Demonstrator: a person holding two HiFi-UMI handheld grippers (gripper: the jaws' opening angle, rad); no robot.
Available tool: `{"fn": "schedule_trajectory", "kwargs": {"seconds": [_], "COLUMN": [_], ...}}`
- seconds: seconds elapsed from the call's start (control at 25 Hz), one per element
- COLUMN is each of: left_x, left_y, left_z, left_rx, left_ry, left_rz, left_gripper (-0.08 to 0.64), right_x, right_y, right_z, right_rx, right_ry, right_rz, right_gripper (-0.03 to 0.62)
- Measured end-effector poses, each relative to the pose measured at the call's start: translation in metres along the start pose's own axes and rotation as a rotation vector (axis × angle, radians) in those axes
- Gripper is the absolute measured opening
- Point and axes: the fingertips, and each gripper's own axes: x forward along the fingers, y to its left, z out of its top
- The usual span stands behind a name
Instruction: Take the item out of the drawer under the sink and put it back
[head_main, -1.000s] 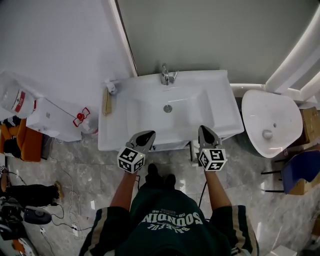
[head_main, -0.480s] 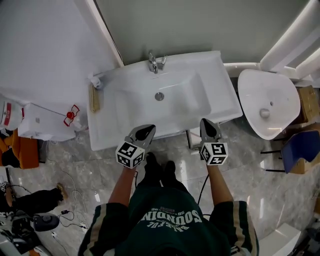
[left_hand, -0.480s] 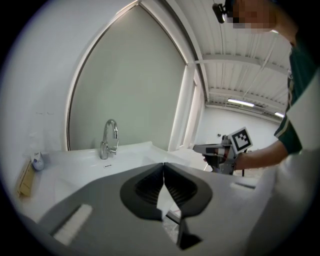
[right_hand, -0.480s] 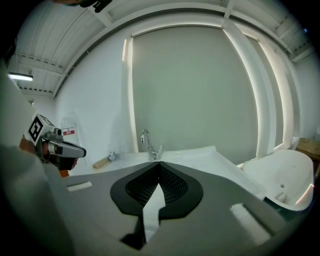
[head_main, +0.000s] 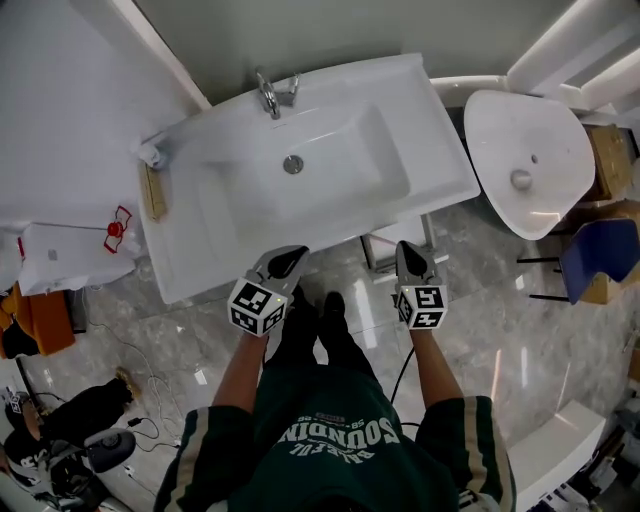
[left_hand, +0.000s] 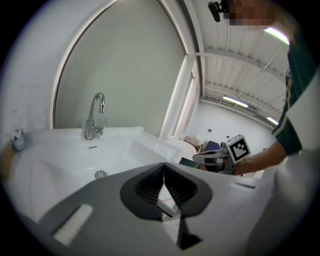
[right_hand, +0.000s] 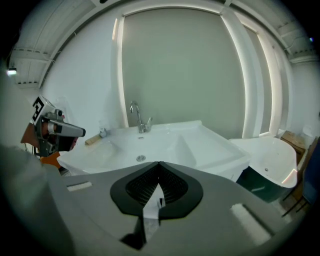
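Observation:
A white sink (head_main: 190, 250) with a chrome tap (head_main: 268, 96) fills the upper middle of the head view. I hold both grippers just off its front edge, a little apart. My left gripper (head_main: 289, 257) is shut with nothing in it, its tips at the sink's front rim. My right gripper (head_main: 407, 252) is shut and empty too, in front of the sink's right corner. The left gripper view shows the basin (left_hand: 60, 155) and tap (left_hand: 95, 115) ahead; the right gripper view shows the sink (right_hand: 210, 150) from the front. The drawer under the sink is hidden by the basin top.
A white toilet bowl (head_main: 520, 160) stands right of the sink, with a blue chair (head_main: 600, 262) beside it. A wooden brush (head_main: 153, 192) lies on the sink's left edge. A white box (head_main: 60, 255), cables and bags (head_main: 60, 440) sit on the marble floor at left.
The head view has swung, so the sink now sits tilted and higher in the frame. Both grippers have stayed shut in front of the sink's front edge.

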Motion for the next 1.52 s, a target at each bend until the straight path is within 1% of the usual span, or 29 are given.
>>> {"fn": "schedule_trajectory", "kwargs": {"seconds": [0.16, 0.24, 0.32, 0.44, 0.56, 0.68, 0.84, 0.96, 1.12, 1.24, 1.32, 1.44, 1.52], "left_x": [0.012, 0.016, 0.020, 0.025, 0.031, 0.035, 0.036, 0.036, 0.034, 0.033, 0.029, 0.024, 0.021], "left_y": [-0.010, -0.013, -0.013, -0.012, -0.017, -0.021, -0.019, -0.020, -0.019, -0.016, -0.016, -0.009, -0.006], "left_z": [-0.021, -0.029, -0.036, -0.046, -0.058, -0.069, -0.083, -0.093, -0.108, -0.125, -0.138, -0.150, -0.157], "left_rx": [-0.016, -0.013, -0.020, -0.025, -0.025, -0.025, -0.057, -0.072, -0.065, -0.059, -0.060, -0.079, -0.089], "left_ry": [0.037, 0.054, 0.061, 0.067, 0.081, 0.096, 0.094, 0.094, 0.110, 0.143, 0.168, 0.178, 0.188], "left_rz": [-0.027, -0.034, -0.032, -0.030, -0.048, -0.056, -0.041, -0.048, -0.038, -0.032, -0.029, -0.012, 0.000], "left_gripper": [0.051, 0.051, 0.051, 0.051, 0.051, 0.051, 0.051, 0.051, 0.051, 0.051, 0.051, 0.051, 0.052], "right_x": [0.008, 0.017, 0.028, 0.046, 0.064, 0.080, 0.108, 0.128, 0.149, 0.163, 0.171, 0.182, 0.190], "right_y": [-0.013, -0.017, -0.020, -0.027, -0.036, -0.045, -0.051, -0.057, -0.066, -0.065, -0.063, -0.067, -0.067], "right_z": [-0.052, -0.073, -0.091, -0.123, -0.162, -0.200, -0.234, -0.259, -0.290, -0.308, -0.320, -0.338, -0.344], "right_rx": [-0.023, -0.040, -0.069, -0.140, -0.204, -0.266, -0.408, -0.484, -0.544, -0.598, -0.618, -0.651, -0.672], "right_ry": [0.132, 0.178, 0.225, 0.315, 0.415, 0.497, 0.598, 0.659, 0.729, 0.769, 0.790, 0.844, 0.865], "right_rz": [-0.018, -0.001, 0.022, 0.057, 0.079, 0.112, 0.189, 0.228, 0.248, 0.278, 0.290, 0.279, 0.264], "right_gripper": [0.003, 0.003, 0.029, 0.069, 0.095, 0.101, 0.101, 0.101, 0.100, 0.100, 0.100, 0.100, 0.098]}}
